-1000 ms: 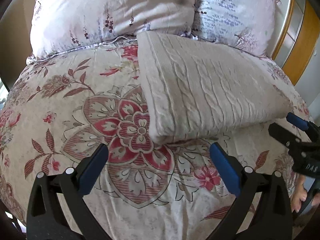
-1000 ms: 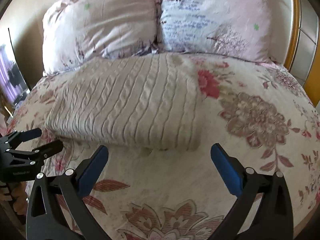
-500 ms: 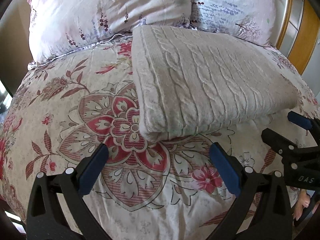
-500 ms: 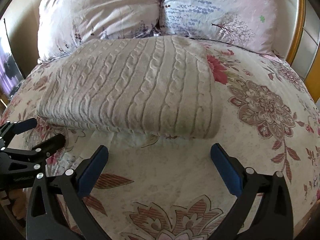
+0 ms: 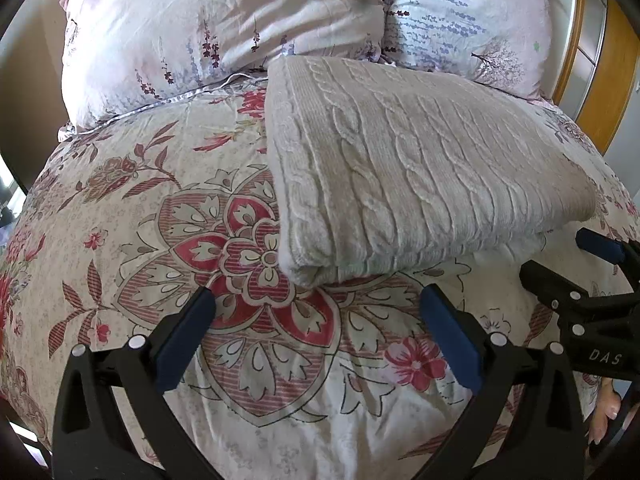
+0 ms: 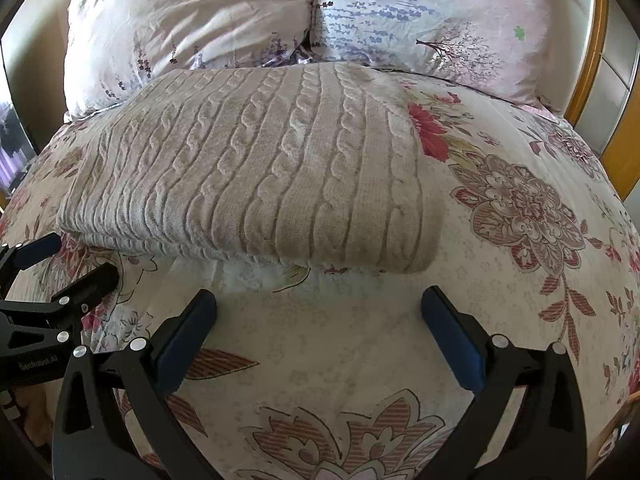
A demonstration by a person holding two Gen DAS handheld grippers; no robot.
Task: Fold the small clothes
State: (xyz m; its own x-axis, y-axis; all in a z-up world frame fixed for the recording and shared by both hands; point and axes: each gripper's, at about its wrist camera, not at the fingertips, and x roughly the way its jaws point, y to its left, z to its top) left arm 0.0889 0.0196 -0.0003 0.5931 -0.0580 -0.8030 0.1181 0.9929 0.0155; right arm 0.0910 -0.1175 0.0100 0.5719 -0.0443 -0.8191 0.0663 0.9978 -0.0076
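A folded beige cable-knit sweater [image 5: 408,176] lies flat on the floral bedspread [image 5: 140,220]; it also shows in the right wrist view [image 6: 256,184]. My left gripper [image 5: 316,304] is open and empty, just short of the sweater's near left corner. My right gripper [image 6: 318,304] is open and empty, just short of the sweater's near edge toward its right corner. Each gripper shows at the side of the other's view: the right one [image 5: 576,264], the left one [image 6: 60,264].
Two floral pillows [image 5: 224,28] [image 6: 432,20] lean at the head of the bed behind the sweater. A wooden door frame [image 5: 612,80] stands at the right. The bedspread [image 6: 520,208] stretches out right of the sweater.
Both grippers have moved forward toward the sweater's near edge, which now fills more of each view. The jaws have stayed open. The sweater has not moved.
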